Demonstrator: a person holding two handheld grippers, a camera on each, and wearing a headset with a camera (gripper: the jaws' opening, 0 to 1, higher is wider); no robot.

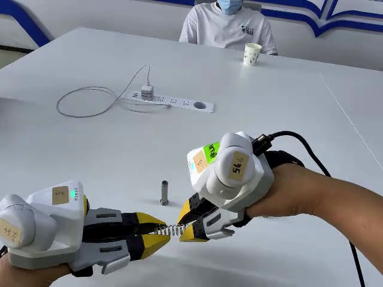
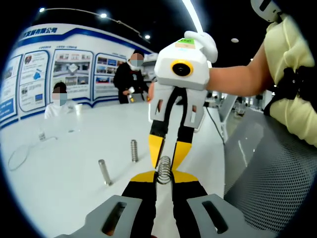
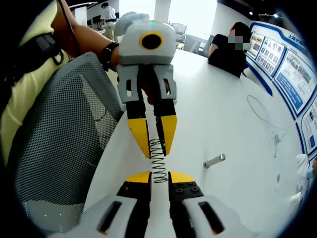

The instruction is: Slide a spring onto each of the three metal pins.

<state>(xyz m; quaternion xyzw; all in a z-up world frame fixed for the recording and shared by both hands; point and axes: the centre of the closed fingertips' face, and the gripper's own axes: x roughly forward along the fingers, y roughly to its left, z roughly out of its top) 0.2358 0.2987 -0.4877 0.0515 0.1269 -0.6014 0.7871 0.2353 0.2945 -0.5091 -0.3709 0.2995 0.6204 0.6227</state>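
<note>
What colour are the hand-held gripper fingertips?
Yellow fingertips, both pairs pinching the spring; clearest in the head view.

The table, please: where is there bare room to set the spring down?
The widest bare stretch lies between the power strip and the upright pin; the table right of the strip, below the paper cup, is bare too. It is crowded beside the pin, where the left tongs and right tongs hold the spring.

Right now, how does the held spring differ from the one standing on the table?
The held spring lies level in the air; the standing spring is upright on the table. The left gripper and right gripper pinch the held spring's ends; nothing touches the standing spring. Both are metal coils.
</note>
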